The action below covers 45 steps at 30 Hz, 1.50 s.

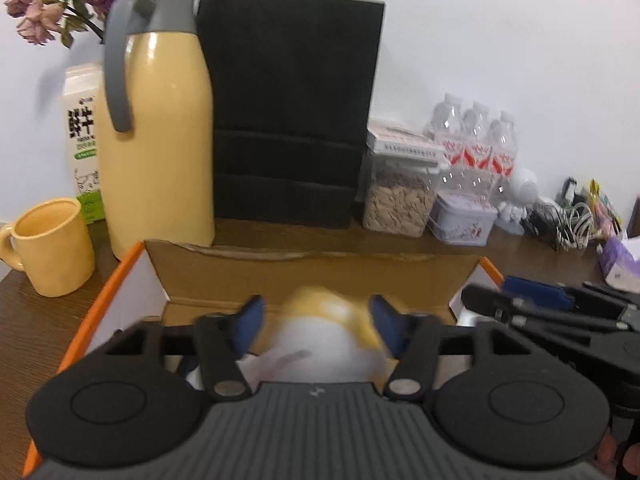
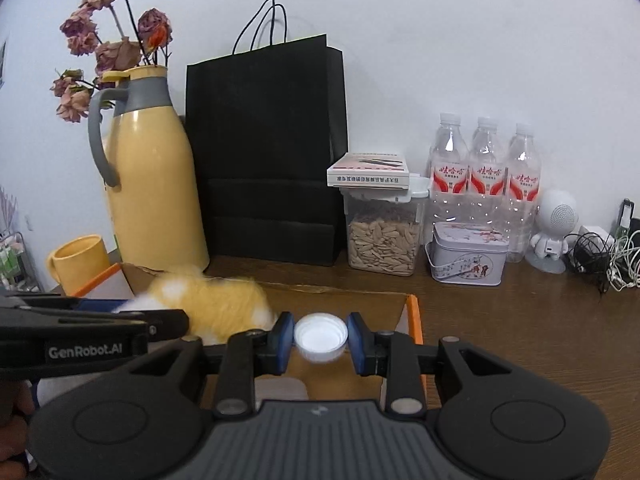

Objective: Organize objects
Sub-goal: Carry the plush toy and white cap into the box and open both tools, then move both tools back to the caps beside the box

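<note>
Left gripper: blue-padded fingers spread to either side of a yellow-and-white plush toy. The toy lies between the pads, blurred; contact with the pads cannot be confirmed from the left wrist view. In the right wrist view the same plush toy sits over the near-left part of the cardboard box, beside the left gripper's black arm.

Right gripper: fingers pinching a white bottle cap, one pad touching each side of its rim, open side facing the camera. The cap is held above the box, near its orange-edged right wall.

Cardboard box: open, brown inner flap upright at the rear, orange trim on both side edges, standing on the brown wooden counter.

Behind the box, against the wall: yellow mug, yellow thermos jug with grey handle, black paper bag, clear seed container with a small flat box on its lid, patterned tin, three water bottles.
</note>
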Each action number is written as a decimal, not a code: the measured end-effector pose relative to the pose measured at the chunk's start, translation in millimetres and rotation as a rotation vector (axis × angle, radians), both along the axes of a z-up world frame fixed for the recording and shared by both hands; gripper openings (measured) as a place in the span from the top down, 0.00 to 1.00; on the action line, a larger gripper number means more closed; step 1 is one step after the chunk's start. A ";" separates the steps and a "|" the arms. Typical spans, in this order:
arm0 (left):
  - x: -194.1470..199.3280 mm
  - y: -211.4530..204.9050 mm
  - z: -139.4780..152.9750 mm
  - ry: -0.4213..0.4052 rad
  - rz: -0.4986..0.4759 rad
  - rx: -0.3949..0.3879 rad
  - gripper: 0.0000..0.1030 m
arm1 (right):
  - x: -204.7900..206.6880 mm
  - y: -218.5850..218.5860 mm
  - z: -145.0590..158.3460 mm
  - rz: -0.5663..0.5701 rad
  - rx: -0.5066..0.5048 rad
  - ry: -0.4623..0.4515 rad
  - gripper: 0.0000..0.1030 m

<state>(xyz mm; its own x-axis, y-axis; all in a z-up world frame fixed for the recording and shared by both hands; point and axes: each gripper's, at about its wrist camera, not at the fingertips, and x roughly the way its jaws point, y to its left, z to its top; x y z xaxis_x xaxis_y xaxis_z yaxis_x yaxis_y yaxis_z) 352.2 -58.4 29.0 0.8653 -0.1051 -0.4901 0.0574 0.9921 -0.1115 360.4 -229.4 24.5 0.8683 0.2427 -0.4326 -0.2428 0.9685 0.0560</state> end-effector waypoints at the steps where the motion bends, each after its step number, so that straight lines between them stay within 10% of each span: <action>1: -2.0 2.1 1.7 -0.013 0.008 -0.002 0.20 | -0.6 0.1 0.4 0.000 0.002 0.000 0.47; 4: -5.0 6.8 6.6 -0.032 0.042 0.001 0.00 | -3.0 0.8 2.1 -0.003 -0.002 -0.009 0.36; 20: -7.3 22.3 10.6 -0.024 0.087 0.016 0.00 | -6.0 -0.4 6.1 -0.006 0.014 -0.004 0.00; 34: -84.9 70.9 16.9 -0.052 0.017 0.012 0.00 | -83.7 -1.9 32.3 -0.001 0.014 -0.115 0.00; 45: -137.7 134.0 -16.2 0.081 0.008 0.043 0.00 | -150.2 23.5 -18.3 0.013 -0.053 0.097 0.00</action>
<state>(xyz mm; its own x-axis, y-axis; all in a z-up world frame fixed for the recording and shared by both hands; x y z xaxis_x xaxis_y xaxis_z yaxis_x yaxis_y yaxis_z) 214.5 75.6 12.7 0.8237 -0.0757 -0.5620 0.0421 0.9965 -0.0725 210.2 -205.9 6.2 0.8190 0.2278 -0.5267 -0.2509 0.9676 0.0284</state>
